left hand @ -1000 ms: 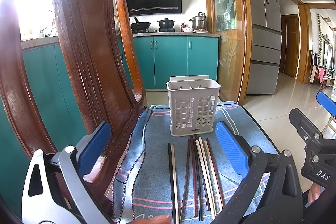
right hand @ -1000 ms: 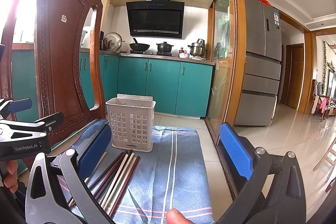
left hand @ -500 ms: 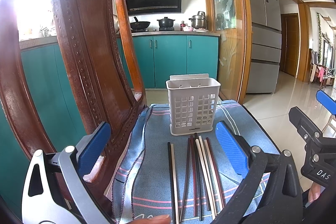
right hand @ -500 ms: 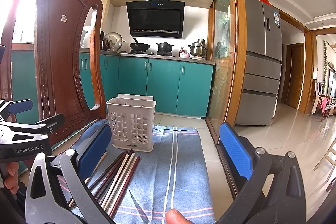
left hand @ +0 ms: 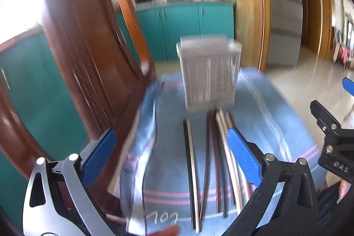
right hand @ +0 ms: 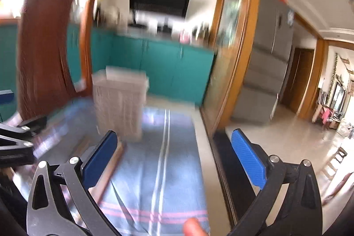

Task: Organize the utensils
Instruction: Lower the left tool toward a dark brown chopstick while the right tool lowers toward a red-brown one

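Several chopsticks [left hand: 212, 160] lie side by side on a blue striped cloth [left hand: 265, 125], in front of a white perforated utensil basket [left hand: 209, 76]. My left gripper [left hand: 170, 154] is open and empty above the chopsticks' near ends. My right gripper [right hand: 174, 154] is open and empty over the cloth [right hand: 154, 169], right of the basket [right hand: 120, 103]. A few chopsticks [right hand: 108, 171] show blurred behind its left finger. Both views are motion-blurred.
A carved wooden chair back [left hand: 88, 48] stands at the left of the cloth. The table's right edge [right hand: 221, 169] drops to a tiled floor. The right gripper body [left hand: 334, 147] shows at the left view's right edge. Teal cabinets and a fridge are behind.
Both grippers have moved forward and down toward the cloth and basket; both views are now blurred. Both stay open and empty. The chopsticks and basket have not moved.
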Action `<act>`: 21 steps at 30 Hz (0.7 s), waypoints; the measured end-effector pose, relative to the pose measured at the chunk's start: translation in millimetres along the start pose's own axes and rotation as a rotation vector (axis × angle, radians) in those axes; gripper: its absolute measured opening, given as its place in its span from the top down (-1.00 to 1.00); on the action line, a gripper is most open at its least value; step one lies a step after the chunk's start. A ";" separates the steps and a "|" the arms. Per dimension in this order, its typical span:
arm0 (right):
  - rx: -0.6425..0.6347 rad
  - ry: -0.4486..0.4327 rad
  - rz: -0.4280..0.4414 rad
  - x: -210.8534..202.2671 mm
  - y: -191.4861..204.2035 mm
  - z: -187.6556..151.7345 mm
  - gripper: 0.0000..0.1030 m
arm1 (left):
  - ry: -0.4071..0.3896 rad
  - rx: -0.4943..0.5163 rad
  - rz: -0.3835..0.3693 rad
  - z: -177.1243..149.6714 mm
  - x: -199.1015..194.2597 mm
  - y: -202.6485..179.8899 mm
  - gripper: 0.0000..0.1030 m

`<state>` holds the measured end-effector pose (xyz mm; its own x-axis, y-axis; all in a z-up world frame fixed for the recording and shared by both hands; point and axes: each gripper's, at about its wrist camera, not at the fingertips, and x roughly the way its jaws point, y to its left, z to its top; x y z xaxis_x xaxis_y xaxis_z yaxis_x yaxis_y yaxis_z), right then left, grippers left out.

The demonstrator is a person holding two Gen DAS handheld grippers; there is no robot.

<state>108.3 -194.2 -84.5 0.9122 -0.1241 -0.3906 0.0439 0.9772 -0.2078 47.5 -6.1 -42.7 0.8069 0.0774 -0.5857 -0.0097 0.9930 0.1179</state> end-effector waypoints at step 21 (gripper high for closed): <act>0.054 0.745 0.437 212.9 73.8 -1.6 0.41 | 0.281 -0.151 -0.195 68.8 100.1 22.7 0.26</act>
<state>305.0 -148.8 -184.5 0.3483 0.2029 -0.9152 -0.2117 0.9681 0.1340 168.7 18.0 -43.5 0.6086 -0.1133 -0.7853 0.0240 0.9919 -0.1245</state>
